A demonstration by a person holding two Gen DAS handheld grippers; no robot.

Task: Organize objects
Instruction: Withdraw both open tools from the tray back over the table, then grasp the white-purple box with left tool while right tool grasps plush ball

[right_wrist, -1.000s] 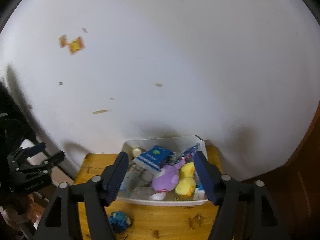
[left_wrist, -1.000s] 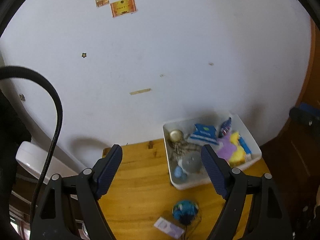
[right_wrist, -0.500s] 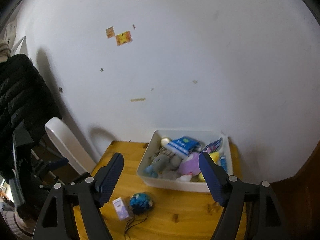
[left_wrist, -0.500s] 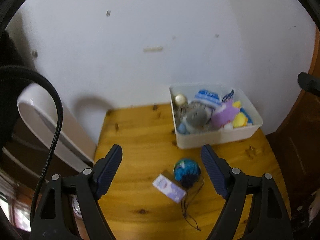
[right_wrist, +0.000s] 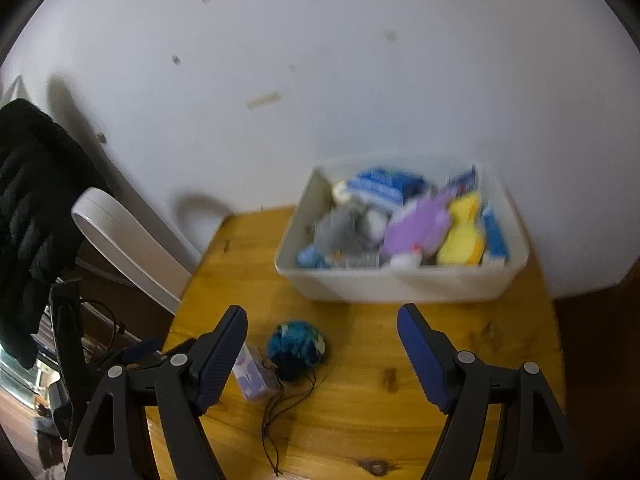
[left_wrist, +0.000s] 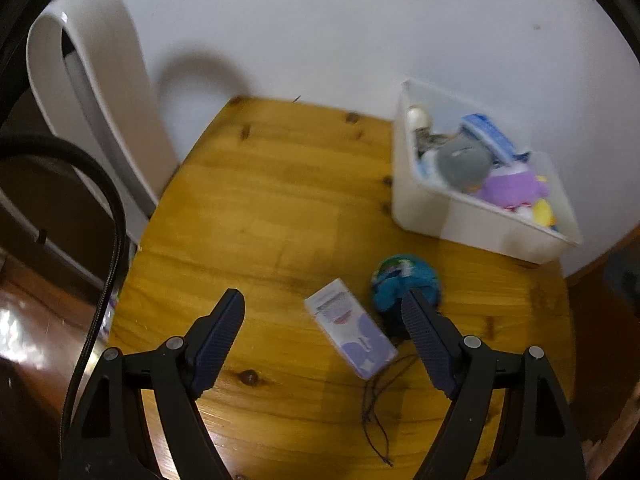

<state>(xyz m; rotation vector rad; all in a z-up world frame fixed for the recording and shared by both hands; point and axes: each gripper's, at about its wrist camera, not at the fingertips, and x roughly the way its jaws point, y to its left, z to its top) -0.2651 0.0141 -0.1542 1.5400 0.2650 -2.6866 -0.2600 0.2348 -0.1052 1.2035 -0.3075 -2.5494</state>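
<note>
Left wrist view: the left gripper [left_wrist: 322, 304] is held with its jaws spread wide and nothing between the pads. It is angled down over the wooden table [left_wrist: 256, 208]. A small white-and-purple carton [left_wrist: 351, 334] lies flat ahead of the jaws, just beside a blue-green ball [left_wrist: 404, 282] from which a thin dark cord [left_wrist: 378, 408] trails toward the camera. Both items lie outside the white bin [left_wrist: 472, 216], which is set against the wall and already filled with soft toys and packets. They are judged to be the items left to be sorted.

Right wrist view: the right gripper [right_wrist: 322, 322] is released and empty; its jaws have just been opening, with nothing between them. The ball [right_wrist: 296, 346] and carton [right_wrist: 256, 376] are seen low between the jaws, nearer its left finger, in front of the bin [right_wrist: 400, 280]. An approach for a pick is judged likely.
</note>
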